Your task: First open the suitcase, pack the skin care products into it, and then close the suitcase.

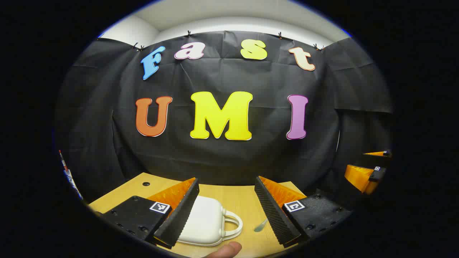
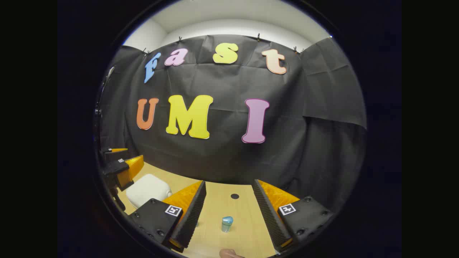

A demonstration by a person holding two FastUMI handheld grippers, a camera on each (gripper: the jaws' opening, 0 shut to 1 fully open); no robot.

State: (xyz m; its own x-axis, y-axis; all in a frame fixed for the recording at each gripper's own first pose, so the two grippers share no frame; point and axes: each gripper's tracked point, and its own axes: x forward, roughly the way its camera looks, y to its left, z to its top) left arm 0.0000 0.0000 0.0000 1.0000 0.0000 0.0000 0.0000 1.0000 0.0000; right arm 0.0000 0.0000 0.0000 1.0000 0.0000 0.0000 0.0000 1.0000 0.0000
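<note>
Wooden table (image 1: 229, 195) spans the near part of the booth in front of the black cloth wall (image 1: 229, 82). On it, toward the left, lies the white suitcase (image 1: 206, 222), closed, its handle (image 1: 235, 224) pointing right. In the left gripper view the left gripper (image 1: 226, 211) hovers above the suitcase, fingers spread wide with nothing between them. In the right gripper view the right gripper (image 2: 229, 211) hangs over the table farther right, fingers likewise apart and empty. Between them, on the wood, stands a small blue skin care bottle (image 2: 227, 224), upright, well apart from the suitcase. A fingertip (image 1: 226, 249) pokes in at the near edge.
</note>
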